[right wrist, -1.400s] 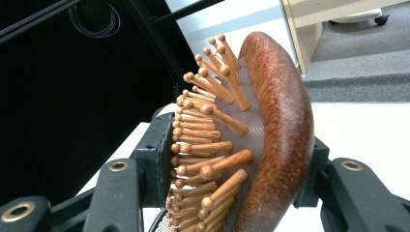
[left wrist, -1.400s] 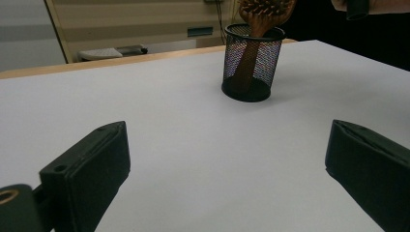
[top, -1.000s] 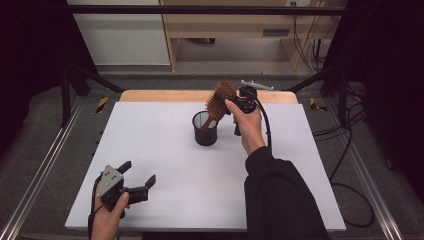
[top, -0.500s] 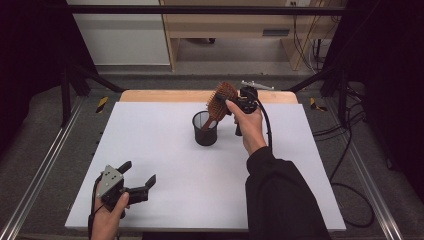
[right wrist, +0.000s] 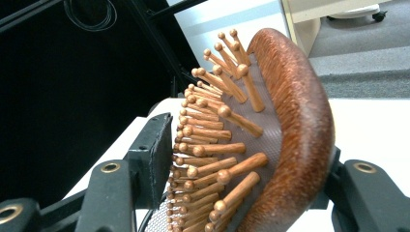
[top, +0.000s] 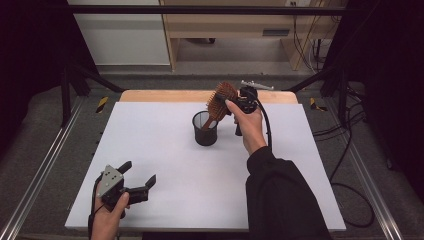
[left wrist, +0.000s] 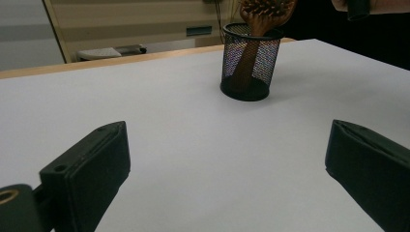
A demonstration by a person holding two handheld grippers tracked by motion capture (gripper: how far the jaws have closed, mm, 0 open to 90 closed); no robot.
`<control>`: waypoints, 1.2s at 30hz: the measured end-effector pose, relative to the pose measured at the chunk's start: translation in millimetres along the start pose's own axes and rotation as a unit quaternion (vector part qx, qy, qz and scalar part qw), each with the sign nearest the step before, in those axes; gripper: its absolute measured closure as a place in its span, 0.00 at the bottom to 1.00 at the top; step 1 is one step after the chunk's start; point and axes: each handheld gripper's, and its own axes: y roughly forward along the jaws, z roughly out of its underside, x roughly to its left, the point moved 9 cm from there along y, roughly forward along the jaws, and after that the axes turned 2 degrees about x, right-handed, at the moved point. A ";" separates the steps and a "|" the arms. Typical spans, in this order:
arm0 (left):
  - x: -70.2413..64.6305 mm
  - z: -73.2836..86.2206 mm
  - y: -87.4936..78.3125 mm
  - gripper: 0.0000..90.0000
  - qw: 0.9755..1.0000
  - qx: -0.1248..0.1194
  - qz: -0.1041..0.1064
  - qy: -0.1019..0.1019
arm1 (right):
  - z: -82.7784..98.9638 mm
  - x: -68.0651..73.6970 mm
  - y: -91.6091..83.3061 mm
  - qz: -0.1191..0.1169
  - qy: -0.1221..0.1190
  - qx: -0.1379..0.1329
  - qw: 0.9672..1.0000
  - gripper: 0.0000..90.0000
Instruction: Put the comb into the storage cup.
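A wooden hairbrush (top: 222,97) stands tilted with its handle down in a black mesh cup (top: 205,129) at the back middle of the white table (top: 165,145). My right gripper (top: 229,101) holds the brush head from the right. In the right gripper view the brush head (right wrist: 290,121) sits between the jaws of that gripper (right wrist: 246,145), bristle tips against the left pad and wooden back against the right one. My left gripper (top: 140,172) stays open and empty near the front left edge. Its view looks across the table between its jaws (left wrist: 227,164) at the cup (left wrist: 250,63) and brush (left wrist: 263,12).
A wooden strip (top: 150,95) runs along the table's back edge. Metal rails (top: 40,175) flank the table on both sides. Cables (top: 350,150) trail over the floor at the right. Shelving (top: 225,30) stands beyond the table.
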 end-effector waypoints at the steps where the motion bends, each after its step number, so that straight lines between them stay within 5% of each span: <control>1: -0.1 0.0 0.0 0.02 1.000 0.000 0.000 0.000 | 0.1 0.4 -0.1 0.000 0.000 0.001 1.000 0.43; 36: -0.9 0.6 0.5 0.02 1.000 0.002 0.002 0.000 | 0.7 5.8 0.2 0.000 -0.010 0.008 1.000 0.16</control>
